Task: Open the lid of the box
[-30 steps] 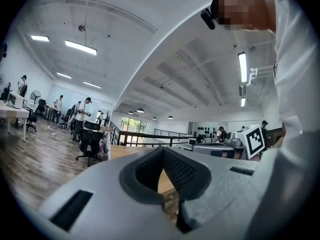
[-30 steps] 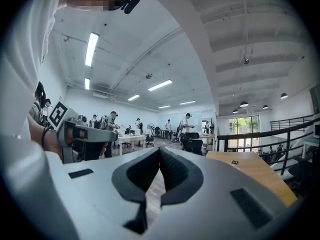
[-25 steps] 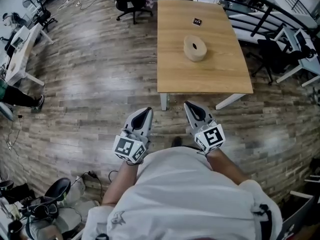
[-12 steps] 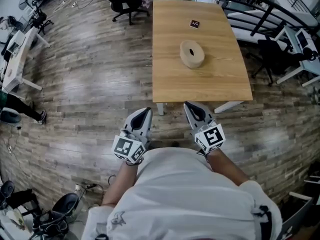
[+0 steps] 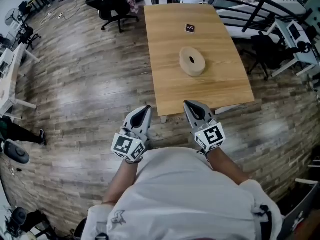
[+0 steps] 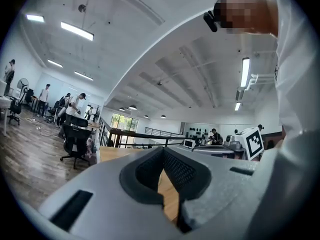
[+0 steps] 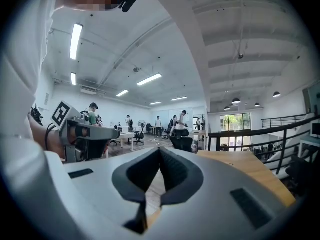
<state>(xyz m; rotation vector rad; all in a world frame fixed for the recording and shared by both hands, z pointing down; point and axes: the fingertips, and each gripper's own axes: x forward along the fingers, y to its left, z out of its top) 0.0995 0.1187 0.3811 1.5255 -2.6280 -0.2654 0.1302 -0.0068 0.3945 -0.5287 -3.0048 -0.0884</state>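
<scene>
Both claws are shut, jaws together with nothing between them. The left gripper (image 5: 145, 110) and right gripper (image 5: 189, 105) are held side by side close to the person's body, pointing toward the near edge of the wooden table (image 5: 165, 79). Farther out, mid-table, sits the round tan box (image 5: 192, 62), well apart from both. A small dark card (image 5: 190, 28) lies beyond it.
</scene>
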